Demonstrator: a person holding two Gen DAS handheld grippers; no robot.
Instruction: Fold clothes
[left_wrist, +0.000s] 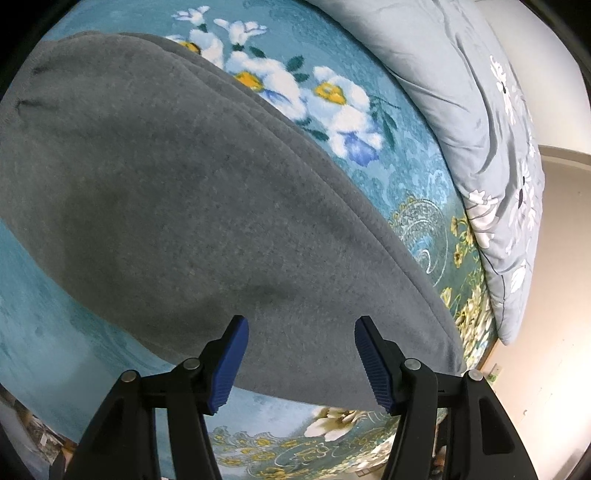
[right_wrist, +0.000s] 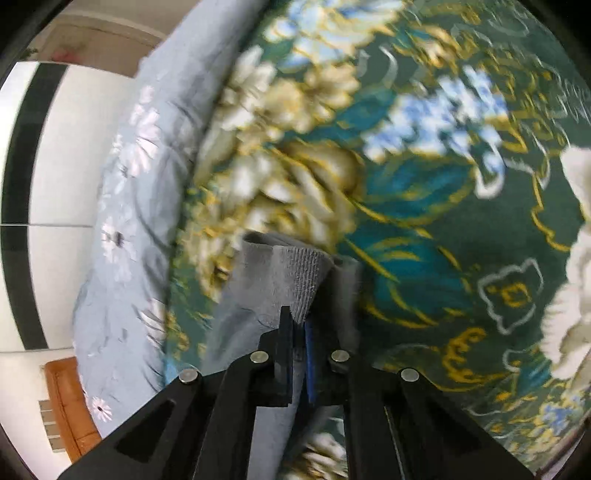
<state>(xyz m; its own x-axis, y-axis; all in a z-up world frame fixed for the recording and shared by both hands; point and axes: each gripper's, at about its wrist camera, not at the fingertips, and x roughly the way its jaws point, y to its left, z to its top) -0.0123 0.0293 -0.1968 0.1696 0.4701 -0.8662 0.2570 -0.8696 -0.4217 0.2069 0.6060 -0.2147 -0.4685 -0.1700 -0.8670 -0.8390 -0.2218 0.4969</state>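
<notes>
A grey fleece garment (left_wrist: 177, 192) lies spread on a teal floral blanket (left_wrist: 369, 140) in the left wrist view. My left gripper (left_wrist: 301, 328) is open and empty, its blue pads (left_wrist: 231, 360) just above the garment's near edge. In the right wrist view my right gripper (right_wrist: 299, 325) is shut on a bunched part of the grey garment (right_wrist: 280, 269), with a ribbed cuff showing, held above the green floral blanket (right_wrist: 443, 221). That view is blurred by motion.
A grey-blue flowered quilt (left_wrist: 480, 129) is piled along the blanket's far side; it also shows in the right wrist view (right_wrist: 136, 221). A pale wall (left_wrist: 554, 277) lies beyond it. A brown wooden piece of furniture (right_wrist: 68, 402) stands at lower left.
</notes>
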